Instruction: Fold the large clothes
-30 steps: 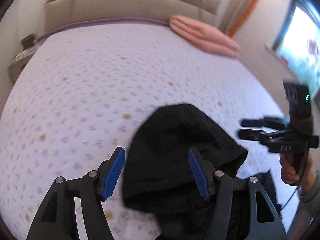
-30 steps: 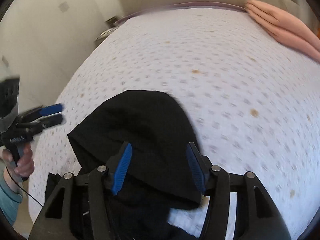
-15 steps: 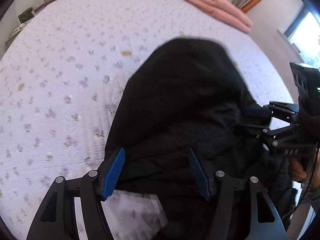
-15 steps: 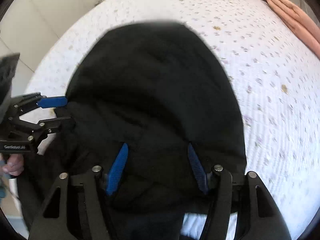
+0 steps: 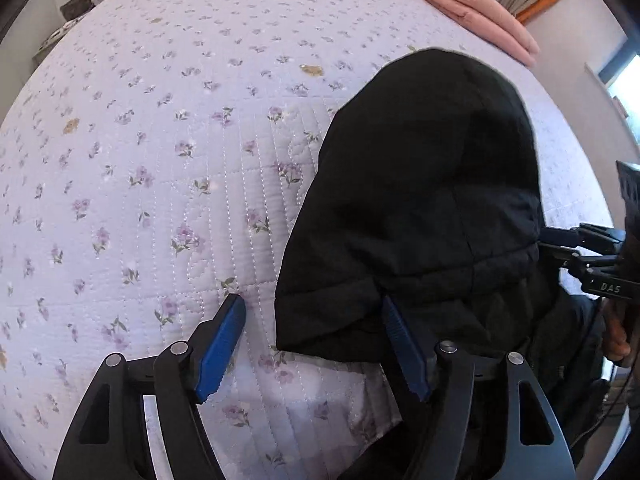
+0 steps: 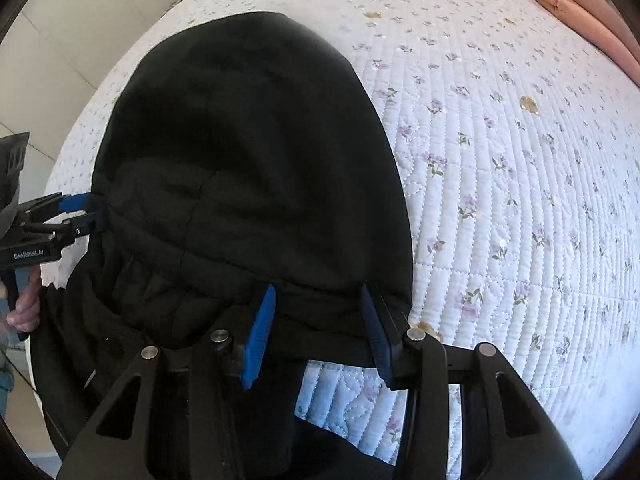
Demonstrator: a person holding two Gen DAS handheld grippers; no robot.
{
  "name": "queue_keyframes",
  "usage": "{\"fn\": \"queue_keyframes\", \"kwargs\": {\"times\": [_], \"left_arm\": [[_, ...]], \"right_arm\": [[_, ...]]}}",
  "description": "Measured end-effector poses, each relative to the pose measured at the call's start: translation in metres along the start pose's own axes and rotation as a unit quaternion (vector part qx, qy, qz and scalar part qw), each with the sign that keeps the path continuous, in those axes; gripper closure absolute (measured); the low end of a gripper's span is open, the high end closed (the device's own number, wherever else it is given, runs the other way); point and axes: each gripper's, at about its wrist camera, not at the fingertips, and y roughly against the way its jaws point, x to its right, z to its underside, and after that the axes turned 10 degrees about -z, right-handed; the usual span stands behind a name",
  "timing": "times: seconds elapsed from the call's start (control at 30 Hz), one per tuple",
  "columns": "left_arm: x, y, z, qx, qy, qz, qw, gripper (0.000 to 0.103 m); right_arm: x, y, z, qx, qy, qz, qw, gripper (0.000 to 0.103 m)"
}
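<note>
A black padded jacket lies on the bed, its hood [image 5: 432,168] spread flat and pointing toward the headboard; it also fills the right wrist view [image 6: 248,152]. My left gripper [image 5: 312,344] is open, its jaws straddling the hood's left lower edge. My right gripper [image 6: 318,328] is open, its jaws over the hood's right lower edge. Each gripper shows side-on in the other's view: the right one [image 5: 560,240] at the hood's right side, the left one [image 6: 84,212] at its left side. The jacket's body hangs below, mostly hidden.
A white quilted bedspread with small purple flowers [image 5: 160,160] covers the bed [image 6: 520,160]. A folded pink blanket [image 5: 472,4] lies at the head of the bed. A nightstand [image 5: 68,12] stands at the far left. A window is at the right.
Both grippers have dropped closer to the bed and the hood. The hood now lies flat on the quilt, and the view has settled from blur to sharp.
</note>
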Motion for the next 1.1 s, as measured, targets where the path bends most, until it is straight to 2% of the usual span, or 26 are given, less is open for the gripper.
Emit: {"fn": "queue_keyframes", "kwargs": {"times": [0.07,0.13,0.17,0.23,0.33,0.47,0.6,0.67,0.8,0.9,0.93,0.97,1.0,1.03,1.07,1.1], "left_arm": [[-0.001,0.020,-0.002,0.018,0.004,0.016,0.9997,0.030],[-0.001,0.040,0.001,0.040,0.001,0.014,0.9991,0.029],[-0.006,0.048,0.000,0.048,0.002,0.015,0.9987,0.029],[-0.015,0.063,-0.007,0.058,0.008,0.030,0.9978,0.029],[-0.031,0.077,-0.023,0.077,0.037,0.044,0.9954,0.027],[-0.027,0.058,-0.054,0.058,0.076,0.092,0.9911,0.027],[-0.006,0.013,-0.074,0.017,0.061,0.137,0.9886,0.027],[0.006,-0.006,-0.076,-0.004,0.051,0.159,0.9860,0.027],[0.027,-0.031,-0.079,-0.030,0.027,0.177,0.9834,0.027],[0.040,-0.037,-0.081,-0.023,0.014,0.167,0.9855,0.027],[0.044,-0.034,-0.082,-0.018,0.011,0.160,0.9869,0.035],[0.047,-0.033,-0.082,-0.014,0.008,0.153,0.9881,0.052],[0.049,-0.030,-0.081,-0.009,0.004,0.147,0.9890,0.060],[0.052,-0.024,-0.079,-0.001,-0.003,0.144,0.9896,0.073],[0.055,-0.016,-0.077,0.010,-0.011,0.137,0.9905,0.079],[0.061,-0.003,-0.073,0.027,-0.026,0.118,0.9923,0.081]], "right_arm": [[0.008,0.017,0.000,-0.006,-0.006,-0.024,1.000,0.054],[0.020,0.035,-0.001,0.004,-0.015,-0.051,0.999,0.051],[0.027,0.047,0.000,0.014,-0.022,-0.066,0.997,0.044],[0.047,0.062,-0.002,0.028,-0.041,-0.085,0.995,0.038],[0.077,0.072,-0.006,0.031,-0.082,-0.110,0.990,0.038],[0.100,0.053,-0.014,0.017,-0.123,-0.160,0.979,0.038],[0.111,0.036,-0.021,-0.003,-0.136,-0.231,0.963,0.038],[0.105,0.029,-0.026,-0.006,-0.120,-0.256,0.959,0.044],[0.095,0.020,-0.040,-0.019,-0.085,-0.271,0.959,0.045],[0.097,0.012,-0.051,-0.021,-0.080,-0.284,0.955,0.046],[0.094,0.004,-0.050,-0.022,-0.082,-0.284,0.955,0.046],[0.092,0.004,-0.054,-0.019,-0.081,-0.283,0.955,0.048],[0.088,0.001,-0.054,-0.018,-0.077,-0.279,0.957,0.052],[0.084,0.002,-0.055,-0.018,-0.067,-0.270,0.960,0.058],[0.078,0.006,-0.055,-0.014,-0.055,-0.260,0.964,0.063],[0.074,0.008,-0.054,-0.008,-0.044,-0.252,0.967,0.067]]}}
